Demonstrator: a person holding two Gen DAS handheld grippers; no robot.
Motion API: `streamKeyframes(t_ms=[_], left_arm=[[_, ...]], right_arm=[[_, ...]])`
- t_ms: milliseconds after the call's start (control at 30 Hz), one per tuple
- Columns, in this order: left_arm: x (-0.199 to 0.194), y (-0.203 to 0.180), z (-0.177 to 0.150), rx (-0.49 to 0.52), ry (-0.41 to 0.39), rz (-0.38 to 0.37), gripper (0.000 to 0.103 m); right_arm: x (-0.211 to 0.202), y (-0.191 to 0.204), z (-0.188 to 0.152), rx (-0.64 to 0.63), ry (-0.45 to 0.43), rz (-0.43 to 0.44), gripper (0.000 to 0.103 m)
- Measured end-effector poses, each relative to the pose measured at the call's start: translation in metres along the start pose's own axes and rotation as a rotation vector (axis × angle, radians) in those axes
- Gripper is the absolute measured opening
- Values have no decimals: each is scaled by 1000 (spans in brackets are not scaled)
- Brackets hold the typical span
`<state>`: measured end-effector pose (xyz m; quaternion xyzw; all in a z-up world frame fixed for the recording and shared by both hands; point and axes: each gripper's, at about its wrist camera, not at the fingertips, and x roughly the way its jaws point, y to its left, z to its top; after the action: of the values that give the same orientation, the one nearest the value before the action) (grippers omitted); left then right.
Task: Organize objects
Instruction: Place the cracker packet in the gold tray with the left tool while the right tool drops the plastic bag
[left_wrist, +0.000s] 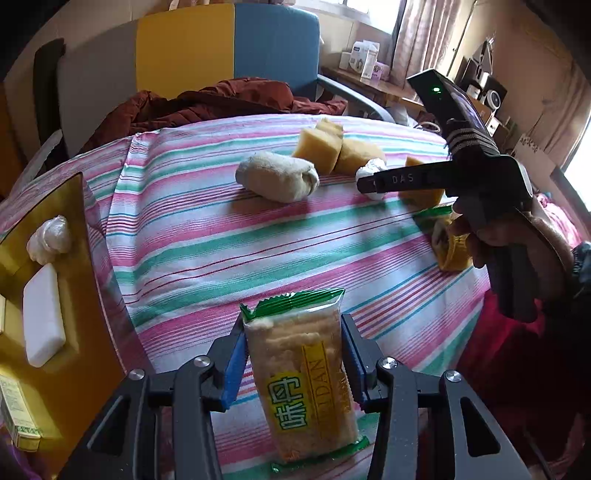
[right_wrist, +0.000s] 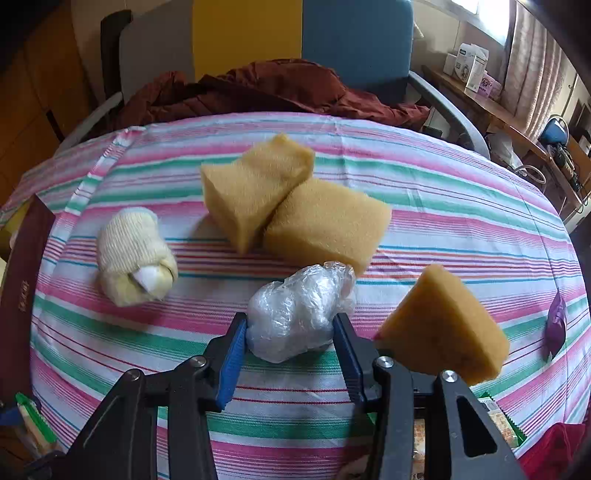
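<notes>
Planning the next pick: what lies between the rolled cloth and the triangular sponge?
In the right wrist view, the plastic-wrapped bundle lies between the rolled cloth and the triangular sponge, sitting between the right claw's fingers.

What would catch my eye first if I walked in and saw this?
Probably the pink, green and white striped cloth over the whole table. Next, the yellow snack packet clamped upright in the left gripper, close to the camera. Then the right gripper, jaws either side of a crinkly plastic-wrapped bundle, with three tan sponge blocks around it.
</notes>
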<state>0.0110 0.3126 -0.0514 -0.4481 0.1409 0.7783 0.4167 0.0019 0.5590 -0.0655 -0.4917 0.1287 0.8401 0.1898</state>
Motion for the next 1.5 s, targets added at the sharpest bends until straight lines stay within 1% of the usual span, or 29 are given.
streamKeyframes(t_ms=[133,233,367,467,633,767,933,1033,1167,1200,1233,1267,1300,1333,1400,1500], left_arm=[[-19,7,0,-26,-27,-26,47],[-40,18,-1,-55,-62,-38,47],[-68,42,-5,-118,-101,-29,47],[-89,66,-12,-170,-135,-11,47],[-117,108,-27,-265,-184,23,47],[-138,142,-40,-327,-223,81,47],[-156,183,-51,-385,-255,157,47],[-164,203,-51,-408,-268,185,47],[-171,230,-44,-408,-276,248,47],[-172,237,-42,-413,-270,258,48],[-170,247,-40,-429,-262,284,48],[-170,253,-38,-439,-257,296,51],[-170,260,-37,-449,-252,309,53],[-169,267,-37,-461,-251,324,54],[-169,276,-40,-490,-246,349,57],[-172,279,-49,-517,-256,350,59]], right_arm=[[-21,1,-4,13,-49,45,44],[-39,7,-8,9,-90,79,44],[-54,22,-11,-5,-119,116,44],[-66,40,-16,-31,-136,152,44],[-84,89,-24,-87,-167,253,44],[-95,139,-31,-150,-170,349,44],[-100,198,-39,-242,-149,438,44],[-101,231,-44,-299,-123,478,44],[-95,267,-49,-357,-76,522,46],[-94,277,-51,-369,-53,546,48],[-93,283,-52,-375,-40,555,53],[-92,290,-53,-380,-33,552,56],[-91,296,-54,-385,-30,543,65],[-90,302,-56,-390,-28,542,71],[-89,309,-60,-394,-13,559,71],[-88,315,-70,-419,-2,545,72]])
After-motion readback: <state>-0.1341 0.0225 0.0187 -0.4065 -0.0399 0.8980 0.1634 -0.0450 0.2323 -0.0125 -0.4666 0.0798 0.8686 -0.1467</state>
